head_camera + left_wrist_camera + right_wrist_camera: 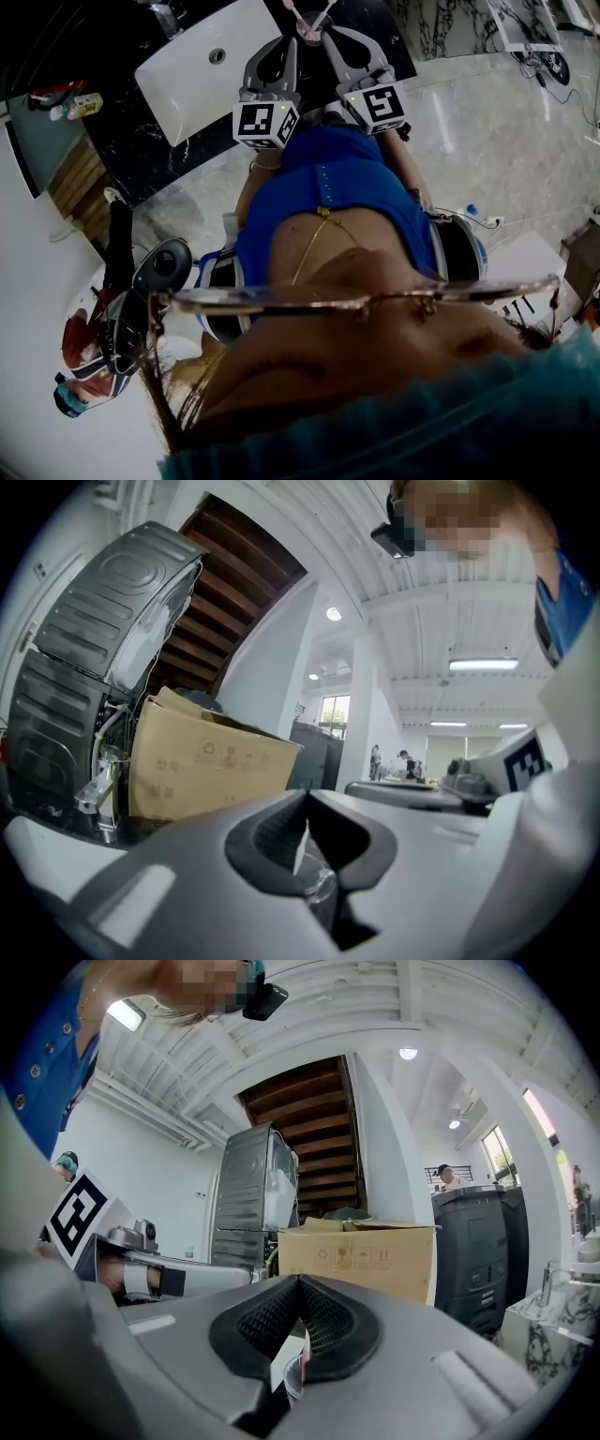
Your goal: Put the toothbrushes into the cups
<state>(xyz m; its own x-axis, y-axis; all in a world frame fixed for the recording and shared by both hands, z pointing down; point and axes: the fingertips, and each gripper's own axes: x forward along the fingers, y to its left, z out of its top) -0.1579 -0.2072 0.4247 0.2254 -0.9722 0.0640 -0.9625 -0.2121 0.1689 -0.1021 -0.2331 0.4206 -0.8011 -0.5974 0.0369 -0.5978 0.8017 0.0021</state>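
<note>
In the head view both grippers point away from me over a dark marble counter (122, 159). A cup (309, 31) with pink and white toothbrushes (293, 13) standing in it sits just beyond the tips. My left gripper (287, 43) is at the cup's left and my right gripper (332, 36) at its right, close beside it. In the left gripper view the left gripper (307, 795) has its jaws closed together. The right gripper (298, 1279) is likewise shut. A clear cup rim (321, 889) shows below the left pads, and a cup with something red (293, 1372) below the right pads.
A white sink basin (211, 66) lies on the counter, left of the cup. Beyond the grippers stand a cardboard box (361, 1255), a grey ribbed appliance (246, 1204) and a dark bin (480, 1237). A pale marble floor (497, 122) spreads to the right.
</note>
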